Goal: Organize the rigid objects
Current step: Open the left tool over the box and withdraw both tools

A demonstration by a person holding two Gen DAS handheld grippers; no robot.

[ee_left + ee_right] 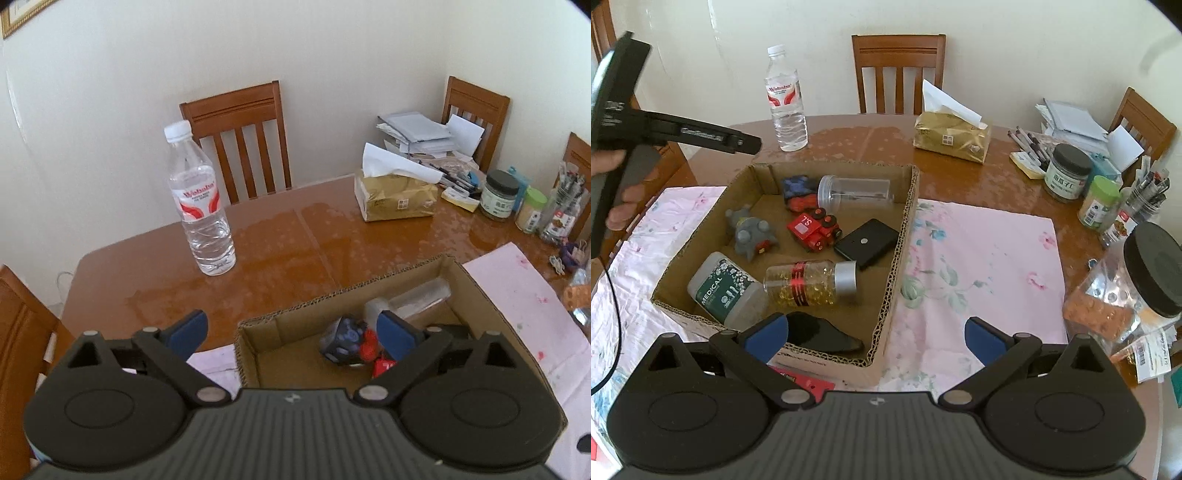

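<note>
Both the left gripper (291,334) and right gripper (875,338) were held wide open and empty above the cardboard box (905,229), already filled with toys and jars; the upright water bottle (199,206), well apart, could be toppled by a careless approach

Toys, bottles (809,282) — in box (905,236)

The glossy brown wooden counter (960,177) carries a pink floral cloth (982,258) near, a clear plastic water bottle (785,99) far left (upright), a gold tissue pack (951,138), and lidded jars (1067,171) right.
</note>
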